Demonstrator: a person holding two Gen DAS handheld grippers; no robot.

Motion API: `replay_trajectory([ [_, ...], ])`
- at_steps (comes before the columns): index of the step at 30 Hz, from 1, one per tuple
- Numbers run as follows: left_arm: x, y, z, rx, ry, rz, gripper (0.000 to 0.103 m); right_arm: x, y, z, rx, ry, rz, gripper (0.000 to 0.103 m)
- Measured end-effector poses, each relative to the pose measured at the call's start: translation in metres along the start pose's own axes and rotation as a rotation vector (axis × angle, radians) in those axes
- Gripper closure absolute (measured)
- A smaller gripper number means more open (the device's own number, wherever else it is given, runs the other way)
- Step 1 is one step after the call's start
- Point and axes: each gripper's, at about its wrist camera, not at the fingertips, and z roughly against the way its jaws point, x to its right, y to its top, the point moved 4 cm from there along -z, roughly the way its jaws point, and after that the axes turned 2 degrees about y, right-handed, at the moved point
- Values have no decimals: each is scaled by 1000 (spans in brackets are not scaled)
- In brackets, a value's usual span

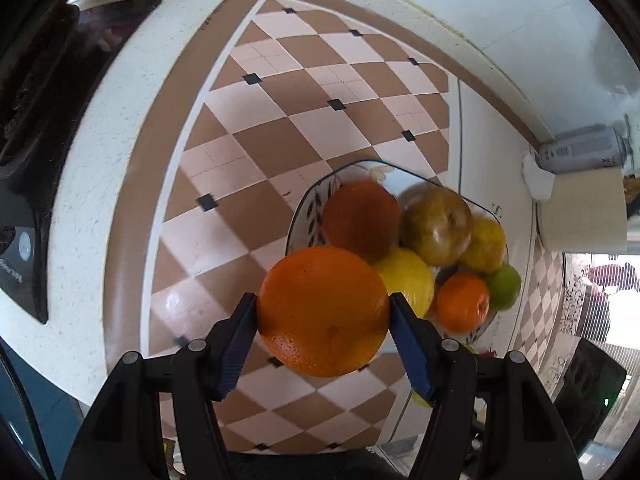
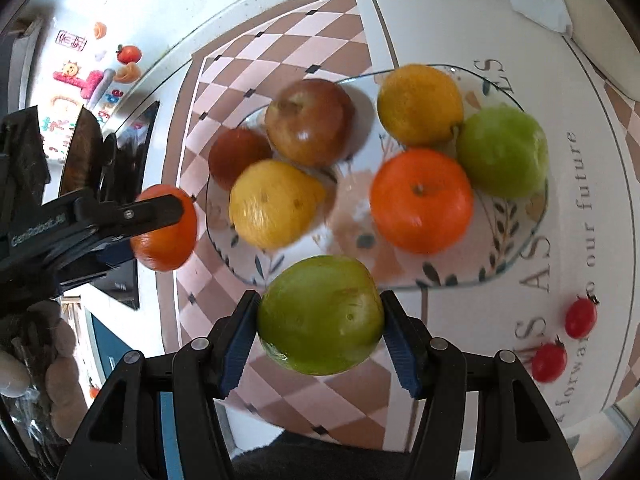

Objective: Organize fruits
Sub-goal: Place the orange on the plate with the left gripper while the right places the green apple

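My left gripper [image 1: 323, 308] is shut on a large orange [image 1: 323, 312] and holds it above the table, left of the glass plate [image 1: 310, 206]. In the right wrist view the left gripper [image 2: 132, 224] shows at the left with that orange [image 2: 170, 236]. My right gripper [image 2: 320, 320] is shut on a green apple [image 2: 320, 316] just in front of the plate [image 2: 512, 256]. The plate holds a lemon [image 2: 272, 204], a red-brown apple [image 2: 310, 122], a dark red fruit [image 2: 238, 154], a yellow-orange citrus [image 2: 420, 104], a green apple [image 2: 504, 150] and a mandarin [image 2: 420, 200].
Two cherry tomatoes [image 2: 580, 318] [image 2: 549, 362] lie on the white mat at the right. A can [image 1: 580, 148] and a paper roll [image 1: 584, 212] stand at the table's far right. A dark induction hob [image 1: 24, 240] lies on the counter at the left.
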Motion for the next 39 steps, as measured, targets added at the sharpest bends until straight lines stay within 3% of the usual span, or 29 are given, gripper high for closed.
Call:
replay_trajectory([
  [6,-9,12,-26,-87,-13,56,40,8,6,-16,-12,1,-67,40],
  [13,-13,12,-23,-97,-41,98,39,19,10,-23,12,19,-138,40],
  [16,-16,10,-20,-112,-71,131,39,21,10,-20,14,29,-153,35],
  [17,-18,10,-19,-116,-79,141,39,20,11,-20,16,32,-152,27],
  [19,-21,9,-18,-117,-95,145,39,18,11,-16,22,35,-152,22],
  [23,-22,6,-9,-104,-107,139,39,15,12,-10,30,18,-139,21],
  [27,-14,3,8,-47,-43,68,37,13,8,-2,40,-54,-103,9],
  [30,-4,-5,25,14,44,-29,14,17,2,9,51,-164,-64,8],
  [35,5,-27,40,88,181,-161,14,13,-8,35,105,-307,24,8],
  [39,12,-47,51,139,216,-207,14,5,-18,60,153,-351,68,8],
])
